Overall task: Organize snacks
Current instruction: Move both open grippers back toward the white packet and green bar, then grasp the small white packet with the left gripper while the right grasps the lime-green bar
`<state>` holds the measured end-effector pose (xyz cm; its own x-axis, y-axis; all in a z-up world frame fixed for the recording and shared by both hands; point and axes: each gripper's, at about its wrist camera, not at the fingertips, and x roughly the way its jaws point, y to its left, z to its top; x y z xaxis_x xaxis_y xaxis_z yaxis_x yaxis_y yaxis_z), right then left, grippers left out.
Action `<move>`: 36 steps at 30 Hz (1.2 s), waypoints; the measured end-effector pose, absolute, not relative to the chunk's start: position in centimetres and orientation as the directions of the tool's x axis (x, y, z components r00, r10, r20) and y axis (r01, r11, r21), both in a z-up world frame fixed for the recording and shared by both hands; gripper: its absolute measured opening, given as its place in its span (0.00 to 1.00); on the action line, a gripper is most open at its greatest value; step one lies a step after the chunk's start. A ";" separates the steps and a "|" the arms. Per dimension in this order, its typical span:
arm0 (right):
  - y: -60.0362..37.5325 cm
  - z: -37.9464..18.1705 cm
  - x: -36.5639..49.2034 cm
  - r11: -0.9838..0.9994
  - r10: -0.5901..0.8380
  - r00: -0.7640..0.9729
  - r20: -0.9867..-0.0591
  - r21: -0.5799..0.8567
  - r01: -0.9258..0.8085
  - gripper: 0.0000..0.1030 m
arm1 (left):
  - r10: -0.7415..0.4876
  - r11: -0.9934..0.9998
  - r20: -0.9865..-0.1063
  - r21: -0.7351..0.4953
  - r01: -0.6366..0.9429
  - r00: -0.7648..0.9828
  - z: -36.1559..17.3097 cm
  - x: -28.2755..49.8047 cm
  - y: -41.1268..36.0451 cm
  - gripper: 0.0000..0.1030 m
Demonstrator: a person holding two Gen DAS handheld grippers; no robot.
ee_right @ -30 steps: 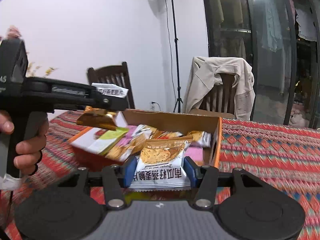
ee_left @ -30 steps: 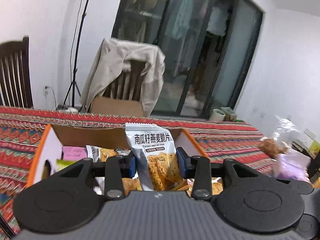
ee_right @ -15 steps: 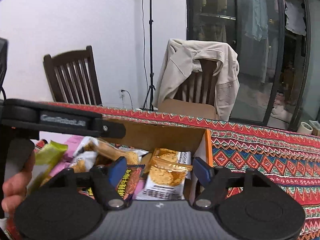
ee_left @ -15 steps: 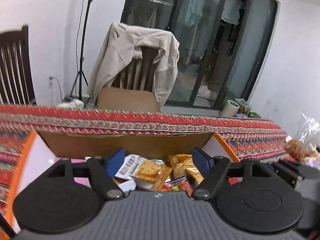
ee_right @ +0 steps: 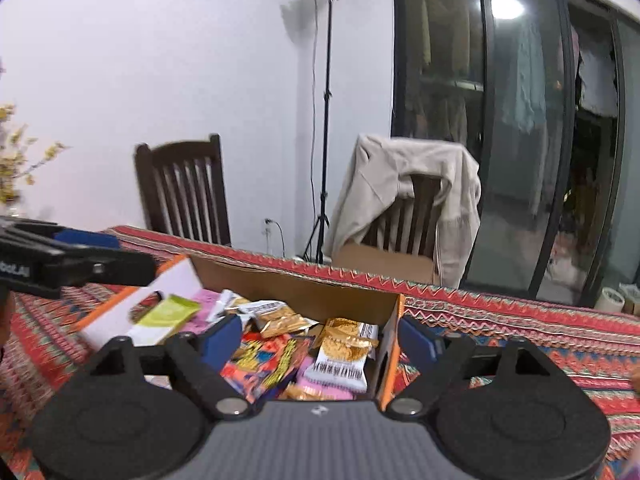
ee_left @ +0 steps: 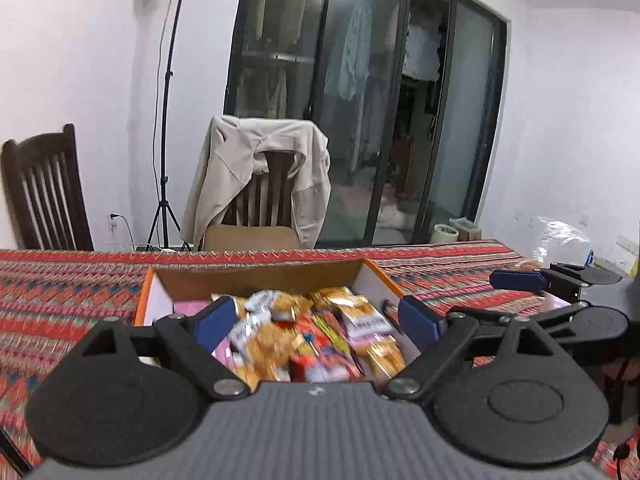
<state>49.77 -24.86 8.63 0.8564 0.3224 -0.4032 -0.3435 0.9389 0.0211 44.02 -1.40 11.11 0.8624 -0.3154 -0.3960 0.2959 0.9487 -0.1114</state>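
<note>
A cardboard box (ee_left: 260,270) with an orange rim stands on the red patterned tablecloth (ee_left: 60,284), filled with several snack packets. My left gripper (ee_left: 316,324) hovers over its near side. Its jaws are opening, with nothing pressed between them; a blurred silver-and-gold packet (ee_left: 272,320) lies below. In the right wrist view the box (ee_right: 300,288) holds a silver crisp packet (ee_right: 344,356), a red packet (ee_right: 264,360) and a green packet (ee_right: 168,312). My right gripper (ee_right: 320,340) is also opening and holds nothing; its right pad stands outside the box's right wall.
Behind the table stand a chair with a beige jacket (ee_left: 264,176), a dark wooden chair (ee_left: 40,200) and a light stand (ee_left: 164,120). A clear plastic bag (ee_left: 560,236) lies at the table's right end. Yellow flowers (ee_right: 16,160) are at the left.
Each gripper was shut on a silver crisp packet a second ago. Both have let go, the packets now lie in the box, and both grippers have opened wide and drawn back.
</note>
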 end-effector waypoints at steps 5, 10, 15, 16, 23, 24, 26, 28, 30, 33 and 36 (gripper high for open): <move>-26.4 8.3 41.5 0.933 0.344 0.858 -0.381 0.033 -0.359 0.84 | -0.301 0.953 -0.353 -0.120 0.276 0.886 10.0 34.7 -1.3 0.97; -27.4 6.7 34.1 0.928 0.360 0.850 -0.384 0.054 -0.369 0.84 | -0.262 0.964 -0.401 -0.144 0.222 0.878 7.1 28.1 -1.5 0.99; -28.5 4.0 27.4 0.937 0.343 0.847 -0.406 0.081 -0.340 0.84 | -0.210 0.977 -0.490 -0.146 0.157 0.846 4.0 23.5 -1.7 0.99; -28.7 3.4 26.4 0.941 0.333 0.847 -0.413 0.088 -0.327 0.84 | -0.195 0.980 -0.503 -0.134 0.147 0.842 3.5 22.8 -1.8 0.99; -30.1 -1.7 20.8 0.956 0.292 0.818 -0.495 0.146 -0.253 0.84 | -0.141 0.988 -0.554 -0.126 0.085 0.820 1.4 21.5 -1.8 0.98; -30.2 -2.1 20.5 0.957 0.289 0.815 -0.503 0.149 -0.248 0.84 | -0.142 0.989 -0.556 -0.123 0.088 0.819 1.3 21.5 -1.9 0.99; -30.3 -2.7 20.1 0.958 0.286 0.811 -0.511 0.155 -0.240 0.84 | -0.150 0.988 -0.559 -0.118 0.101 0.815 1.1 21.8 -2.3 0.98; -30.5 -2.9 20.0 0.960 0.278 0.813 -0.511 0.154 -0.232 0.84 | -0.160 0.987 -0.557 -0.114 0.117 0.815 1.1 22.0 -2.8 0.98; -30.6 -2.9 20.0 0.961 0.277 0.816 -0.507 0.155 -0.230 0.84 | -0.164 0.986 -0.555 -0.107 0.126 0.815 1.0 22.2 -3.2 0.98; -30.6 -2.7 20.6 0.960 0.279 0.817 -0.504 0.159 -0.230 0.84 | -0.166 0.986 -0.565 -0.106 0.128 0.809 0.8 23.1 -3.6 0.98; -30.4 -2.6 21.4 0.959 0.283 0.814 -0.506 0.159 -0.235 0.84 | -0.186 0.982 -0.567 -0.132 0.134 0.803 0.6 24.5 -3.9 0.98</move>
